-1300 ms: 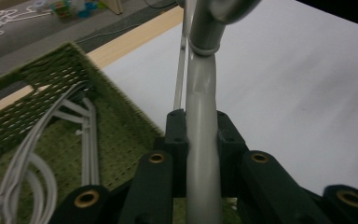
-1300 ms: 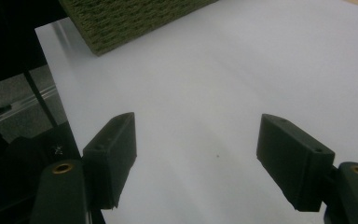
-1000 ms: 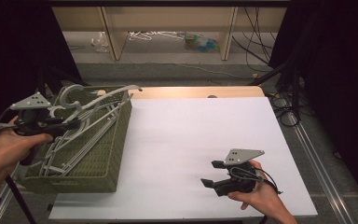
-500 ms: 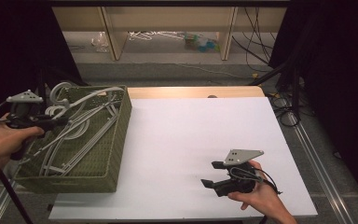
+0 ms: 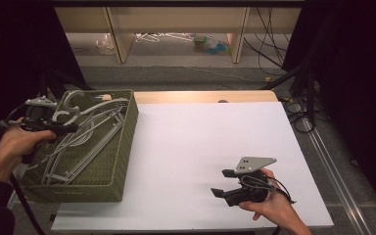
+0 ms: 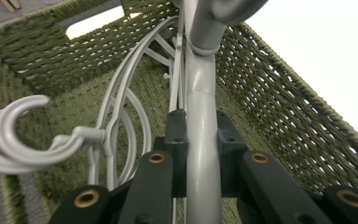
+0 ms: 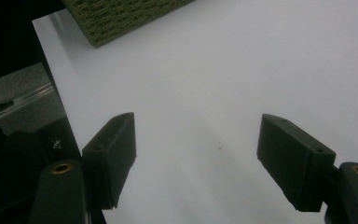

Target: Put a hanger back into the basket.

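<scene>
Left hand-held gripper [image 6: 200,140] is clamped on a grey hanger [image 6: 200,93] bar, over the basket [image 5: 122,147] at frame left. Looks light, stiff, slick plastic, likely snagging its neighbours. Right hand-held gripper [image 7: 198,154] gapes wide, empty.

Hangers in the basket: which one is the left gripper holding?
The left gripper is shut on the thick grey hanger running straight up between its fingers; the other hangers lie loose in the green basket.
</scene>
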A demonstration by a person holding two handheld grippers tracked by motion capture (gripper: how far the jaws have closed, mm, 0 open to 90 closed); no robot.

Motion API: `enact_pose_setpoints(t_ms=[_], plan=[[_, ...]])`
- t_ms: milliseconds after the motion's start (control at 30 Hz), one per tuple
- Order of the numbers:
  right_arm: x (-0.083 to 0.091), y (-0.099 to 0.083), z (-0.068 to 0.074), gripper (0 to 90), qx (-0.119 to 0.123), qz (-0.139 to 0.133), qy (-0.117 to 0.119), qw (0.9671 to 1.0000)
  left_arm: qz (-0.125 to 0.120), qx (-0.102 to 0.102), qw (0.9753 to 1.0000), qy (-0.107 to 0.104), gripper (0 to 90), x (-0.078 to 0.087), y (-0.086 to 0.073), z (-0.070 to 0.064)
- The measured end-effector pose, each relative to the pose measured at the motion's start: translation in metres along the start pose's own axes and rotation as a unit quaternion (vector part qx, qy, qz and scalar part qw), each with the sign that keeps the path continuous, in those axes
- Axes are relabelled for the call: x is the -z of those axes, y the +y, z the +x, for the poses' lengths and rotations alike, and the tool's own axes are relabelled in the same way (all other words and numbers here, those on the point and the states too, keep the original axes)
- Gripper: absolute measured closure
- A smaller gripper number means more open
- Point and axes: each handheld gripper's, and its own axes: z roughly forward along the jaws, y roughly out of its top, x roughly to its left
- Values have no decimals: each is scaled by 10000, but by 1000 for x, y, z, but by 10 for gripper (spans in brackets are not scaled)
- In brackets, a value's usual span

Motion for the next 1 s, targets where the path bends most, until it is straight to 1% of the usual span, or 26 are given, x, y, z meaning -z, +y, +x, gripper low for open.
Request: enact_pose_setpoints(t_ms=[33,133,233,267,300,367,400,533,667,700,800,867,933,967,1000], plan=[[0,0,0,292,2,0,6,10000,-21,63,10000,-16,788,-4,0,0],[0,0,0,292,2,-5,7,10000,17,213,9998,-14,788,-15,0,2],[1,0,0,292,11,-11,8,10000,86,240,9997,-25,788,-26,-3,5],[1,0,0,292,-1,-30,-7,10000,93,293,9995,-13,788,-28,-4,5],[1,0,0,292,2,-21,-8,10000,117,300,9995,-10,787,-29,-6,6],[1,0,0,292,1,-19,-5,10000,89,394,9992,-9,787,-30,-11,9],[1,0,-1,292,8,-20,-2,10000,94,405,9991,3,786,-30,-13,11],[1,0,0,292,1,-28,-8,10000,172,532,9984,12,783,-38,-26,15],[1,1,0,289,-6,-30,-8,10000,178,673,9976,65,778,-44,-37,19],[0,0,0,289,-10,-28,-6,10000,169,681,9975,31,777,-44,-39,20],[0,0,-1,289,6,-14,-6,10000,191,702,9973,108,776,-46,-42,21],[0,0,0,289,7,-11,5,10000,161,761,9968,159,772,-46,-43,23],[0,0,0,289,18,-19,15,10000,209,742,9968,198,759,-48,-44,24],[0,0,0,289,21,-19,10,10000,214,754,9966,247,753,-48,-45,25],[0,0,0,289,22,-20,12,10000,189,793,9964,244,745,-48,-44,24]])
